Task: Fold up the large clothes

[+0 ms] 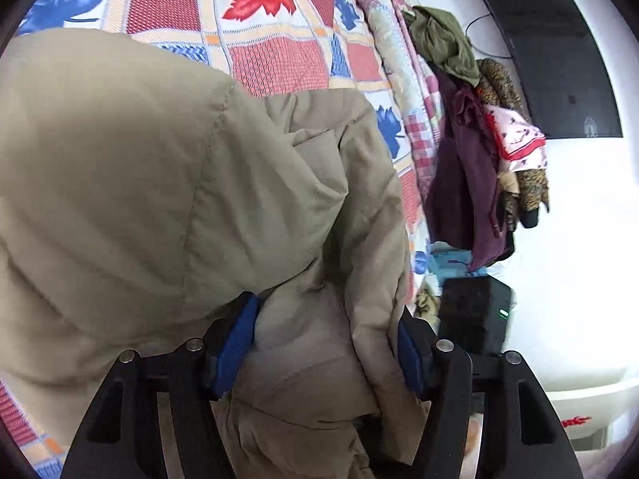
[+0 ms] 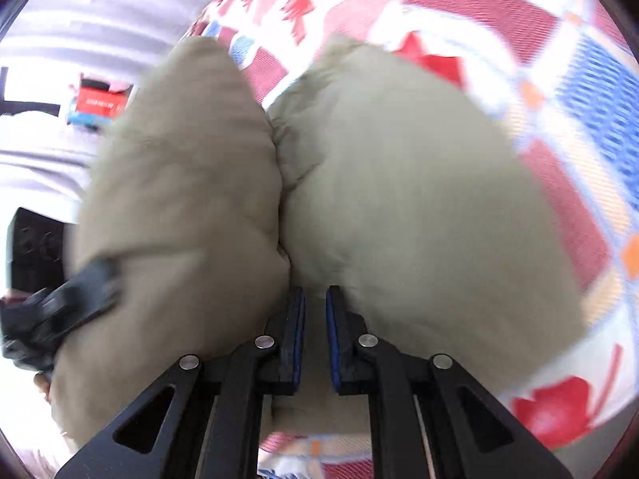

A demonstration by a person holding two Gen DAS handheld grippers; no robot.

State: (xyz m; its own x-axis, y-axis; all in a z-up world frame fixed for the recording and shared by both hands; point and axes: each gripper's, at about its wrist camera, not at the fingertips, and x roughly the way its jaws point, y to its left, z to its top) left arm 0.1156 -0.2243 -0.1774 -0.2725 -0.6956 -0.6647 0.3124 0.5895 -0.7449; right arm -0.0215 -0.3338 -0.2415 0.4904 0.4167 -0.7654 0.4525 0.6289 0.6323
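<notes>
A large puffy beige-khaki jacket (image 1: 159,183) lies on a bed covered by a patterned quilt (image 1: 275,40) with red and blue leaves. My left gripper (image 1: 327,319) stands wide apart with a thick bunch of the jacket between its blue pads (image 1: 235,347), touching both. In the right wrist view the jacket (image 2: 399,199) bulges in two padded lobes. My right gripper (image 2: 315,299) is nearly closed, pinching a fold of the jacket between its pads. The left gripper's black body (image 2: 60,307) shows at the jacket's left edge. The right wrist view is motion-blurred.
A pile of hanging clothes (image 1: 475,151) in olive, purple and leopard print sits past the bed's right edge. A black screen (image 1: 551,52) hangs on the white wall. A black box (image 1: 475,315) with a green light stands below. A red box (image 2: 100,103) lies far left.
</notes>
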